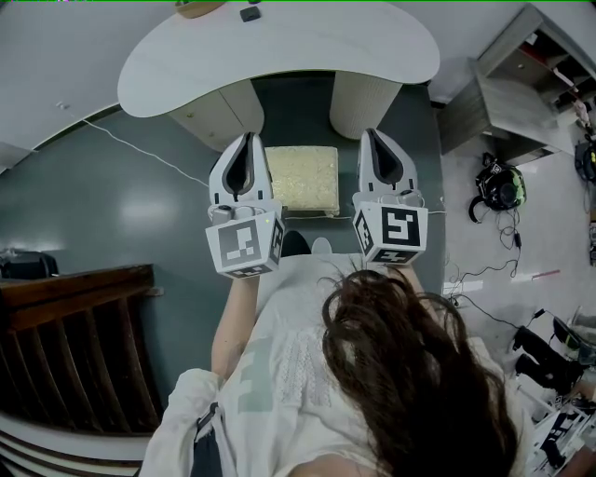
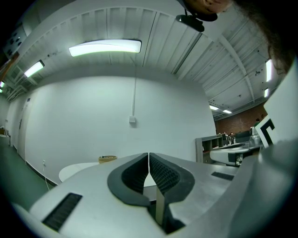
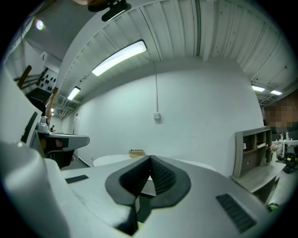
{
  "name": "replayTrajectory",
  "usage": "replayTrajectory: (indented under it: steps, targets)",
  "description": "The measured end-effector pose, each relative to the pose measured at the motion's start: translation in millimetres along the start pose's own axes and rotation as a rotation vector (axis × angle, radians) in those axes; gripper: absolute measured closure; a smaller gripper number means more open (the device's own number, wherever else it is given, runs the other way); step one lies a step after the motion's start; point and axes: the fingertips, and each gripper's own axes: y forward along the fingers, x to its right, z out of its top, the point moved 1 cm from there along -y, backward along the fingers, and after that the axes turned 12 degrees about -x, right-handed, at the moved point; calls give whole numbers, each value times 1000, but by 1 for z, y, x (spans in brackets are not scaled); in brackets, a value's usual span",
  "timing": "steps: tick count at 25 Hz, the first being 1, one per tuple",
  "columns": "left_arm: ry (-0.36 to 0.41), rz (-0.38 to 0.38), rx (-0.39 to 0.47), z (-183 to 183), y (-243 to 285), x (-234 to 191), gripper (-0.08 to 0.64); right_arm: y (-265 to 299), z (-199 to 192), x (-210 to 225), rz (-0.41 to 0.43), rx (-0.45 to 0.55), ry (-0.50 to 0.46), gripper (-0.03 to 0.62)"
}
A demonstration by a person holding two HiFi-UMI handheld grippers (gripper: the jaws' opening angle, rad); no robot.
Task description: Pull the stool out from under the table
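A stool with a cream cushioned top (image 1: pixel 300 179) stands on the dark floor just in front of the white curved table (image 1: pixel 279 51), between its two pale pedestals. My left gripper (image 1: pixel 247 140) hangs above the stool's left edge, shut with nothing between its fingers. Over the stool's right edge my right gripper (image 1: pixel 372 136) is likewise shut and empty. In the left gripper view the left gripper (image 2: pixel 148 155) points level at the far white wall, the table (image 2: pixel 77 170) low behind it. The right gripper (image 3: pixel 150 158) shows the same in the right gripper view, jaws pressed together.
A dark wooden railing (image 1: pixel 74 345) stands at the left. A grey shelf unit (image 1: pixel 507 98) is at the right, with a headset (image 1: pixel 500 186) and cables on the light floor beside it. A basket (image 1: pixel 198 7) and a small black object (image 1: pixel 250 13) lie on the table. A white cable (image 1: pixel 140 144) crosses the floor.
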Motion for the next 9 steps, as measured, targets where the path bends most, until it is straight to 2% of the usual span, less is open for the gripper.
replayTrajectory:
  steps: [9]
  targets:
    - [-20, 53, 11, 2, -4, -19, 528, 2, 0, -1, 26, 0, -2, 563]
